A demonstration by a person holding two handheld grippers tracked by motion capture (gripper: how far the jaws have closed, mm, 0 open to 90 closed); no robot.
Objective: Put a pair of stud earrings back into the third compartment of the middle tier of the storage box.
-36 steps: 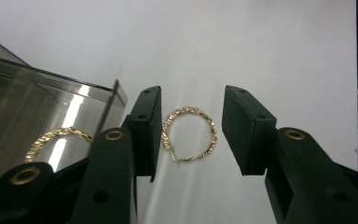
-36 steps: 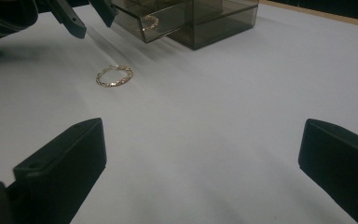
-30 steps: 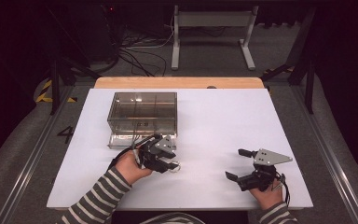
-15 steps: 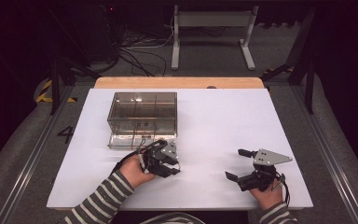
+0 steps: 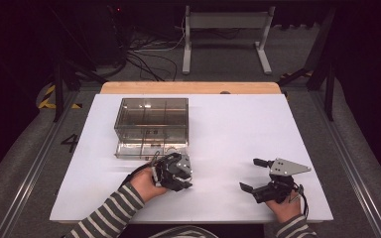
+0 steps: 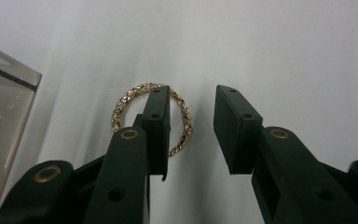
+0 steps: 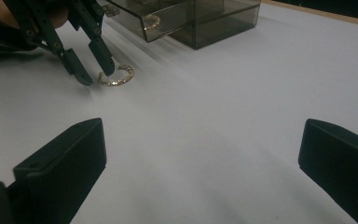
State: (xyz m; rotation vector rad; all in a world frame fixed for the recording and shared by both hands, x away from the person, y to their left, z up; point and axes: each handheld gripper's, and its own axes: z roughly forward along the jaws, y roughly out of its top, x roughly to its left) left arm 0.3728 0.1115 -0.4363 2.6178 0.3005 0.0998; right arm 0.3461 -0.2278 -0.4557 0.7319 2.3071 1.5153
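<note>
A gold chain ring (image 6: pixel 182 112) lies flat on the white table (image 5: pixel 228 129), just in front of the box's open drawer (image 5: pixel 144 148). My left gripper (image 6: pixel 191 130) points down at it. One jaw stands over the ring's middle, the other outside it, so the ring's right arc lies in the gap. The jaws have just been closing, and the pads do not press on the ring. In the right gripper view, the left gripper (image 7: pixel 93 74) has a fingertip at the ring (image 7: pixel 116 77). My right gripper (image 5: pixel 249 173) rests wide open and empty near the front right.
A smoky clear box (image 5: pixel 151 119) stands left of the table's middle with its lower drawer pulled out. Another gold piece (image 7: pixel 151 21) lies in that drawer. A wooden strip (image 5: pixel 188 88) runs along the table's far edge. Cables and a metal stand sit on the floor beyond.
The left hand has sunk a little toward the table and shifted slightly right, bringing its jaws down at the ring. The right hand has stayed put.
</note>
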